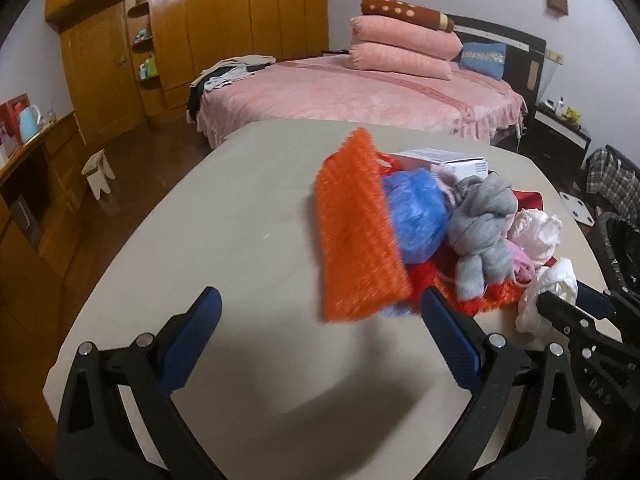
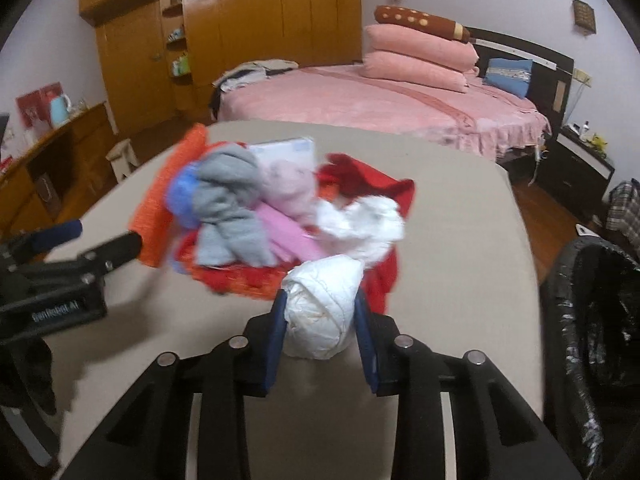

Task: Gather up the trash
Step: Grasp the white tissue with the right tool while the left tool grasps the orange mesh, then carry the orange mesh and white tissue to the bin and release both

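A heap of trash lies on the beige table [image 1: 200, 240]: an orange mesh sheet [image 1: 360, 232], a blue plastic bag [image 1: 416, 216], a grey cloth [image 1: 480, 224], a crumpled pale bag [image 1: 536, 232] and red cloth [image 2: 384, 192]. My right gripper [image 2: 320, 300] is shut on a white crumpled wad [image 2: 320, 320] at the heap's near edge, its blue pads pressing both sides. In the left wrist view the same wad [image 1: 548, 292] sits at the right gripper's tip. My left gripper [image 1: 320, 296] is open just in front of the orange mesh, nothing between its fingers.
A black bin lined with a black bag [image 2: 600, 320] stands off the table's right edge. A white box [image 1: 440, 158] lies behind the heap. Beyond the table are a pink bed [image 1: 360, 96], a wooden wardrobe [image 1: 224, 20] and a small stool [image 1: 98, 168].
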`<state>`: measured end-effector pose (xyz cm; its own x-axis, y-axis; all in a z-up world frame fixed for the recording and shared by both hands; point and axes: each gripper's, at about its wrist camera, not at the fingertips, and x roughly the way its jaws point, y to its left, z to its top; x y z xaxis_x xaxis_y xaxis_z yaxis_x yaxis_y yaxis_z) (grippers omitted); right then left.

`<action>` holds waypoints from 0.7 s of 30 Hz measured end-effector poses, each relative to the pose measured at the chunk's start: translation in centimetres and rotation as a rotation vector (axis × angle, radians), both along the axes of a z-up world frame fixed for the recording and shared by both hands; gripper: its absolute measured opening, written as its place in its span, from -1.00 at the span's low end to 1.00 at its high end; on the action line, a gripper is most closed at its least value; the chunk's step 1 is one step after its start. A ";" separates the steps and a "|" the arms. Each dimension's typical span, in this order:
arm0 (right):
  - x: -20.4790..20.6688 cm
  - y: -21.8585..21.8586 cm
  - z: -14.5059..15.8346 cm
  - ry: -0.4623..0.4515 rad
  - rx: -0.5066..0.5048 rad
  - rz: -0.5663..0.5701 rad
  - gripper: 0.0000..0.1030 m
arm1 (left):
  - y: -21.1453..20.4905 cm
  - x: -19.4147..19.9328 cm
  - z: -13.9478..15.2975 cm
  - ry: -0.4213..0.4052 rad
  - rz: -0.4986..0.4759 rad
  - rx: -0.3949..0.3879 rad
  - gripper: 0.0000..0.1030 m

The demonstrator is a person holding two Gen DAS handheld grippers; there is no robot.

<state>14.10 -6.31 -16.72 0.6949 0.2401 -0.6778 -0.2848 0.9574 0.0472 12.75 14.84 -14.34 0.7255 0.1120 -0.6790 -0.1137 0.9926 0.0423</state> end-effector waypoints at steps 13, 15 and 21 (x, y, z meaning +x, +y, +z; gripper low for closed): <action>0.0 0.2 -0.9 0.008 -0.008 0.002 -0.34 | 0.8 1.8 -1.6 0.036 0.012 -0.101 -0.71; 0.1 0.2 -1.0 0.011 -0.011 0.001 -0.33 | 0.9 1.0 -1.8 0.020 0.032 -0.088 -0.77; -0.2 0.9 -1.1 0.006 -0.035 0.000 -0.33 | -0.6 0.9 -2.4 0.041 0.002 -0.024 -0.78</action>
<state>13.86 -5.37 -17.84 0.6905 0.2157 -0.6904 -0.2843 0.9586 0.0152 13.61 14.26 -16.72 0.6971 0.0970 -0.7104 -0.1142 0.9932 0.0235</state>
